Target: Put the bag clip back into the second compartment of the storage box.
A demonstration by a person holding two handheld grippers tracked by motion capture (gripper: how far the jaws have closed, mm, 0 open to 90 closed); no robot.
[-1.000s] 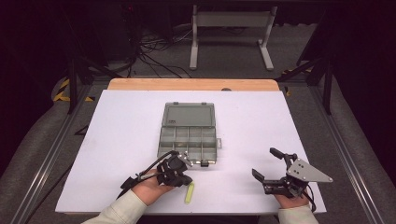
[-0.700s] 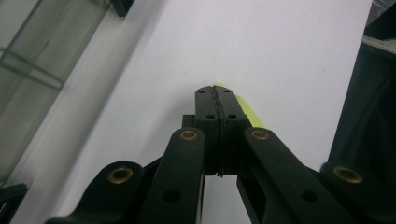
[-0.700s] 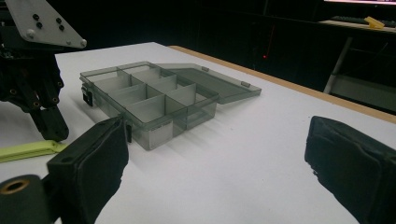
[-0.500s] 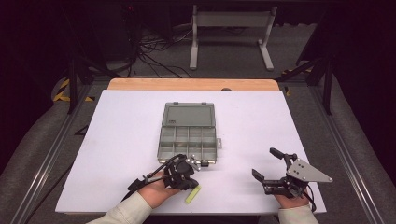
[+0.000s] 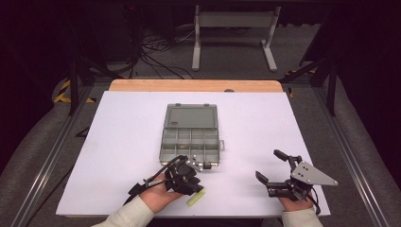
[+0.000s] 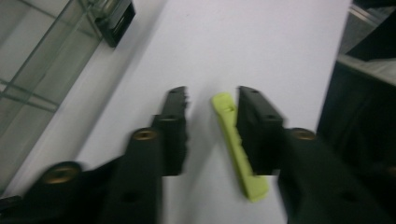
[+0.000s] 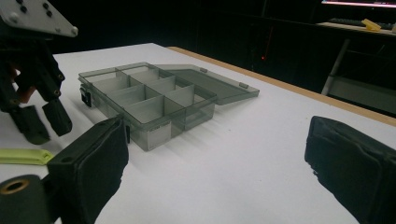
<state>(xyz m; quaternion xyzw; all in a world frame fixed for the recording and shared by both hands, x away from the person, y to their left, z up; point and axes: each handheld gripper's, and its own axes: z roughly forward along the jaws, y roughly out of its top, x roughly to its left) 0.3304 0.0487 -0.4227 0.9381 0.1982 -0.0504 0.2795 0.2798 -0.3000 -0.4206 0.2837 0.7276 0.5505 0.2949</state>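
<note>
Left gripper view shows the left gripper (image 6: 210, 100) with jaws that have just been opening, parted around a yellow-green strip (image 6: 238, 149) lying flat on the white table (image 6: 280, 46); whether one pad touches it is blurred. Right gripper (image 5: 276, 170) waits spread and empty, near the open box (image 5: 191, 139), whose compartments look empty.

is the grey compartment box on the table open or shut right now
Open. The box has its lid folded back flat on the table behind it, and the divided compartments lie uncovered and look empty.
</note>
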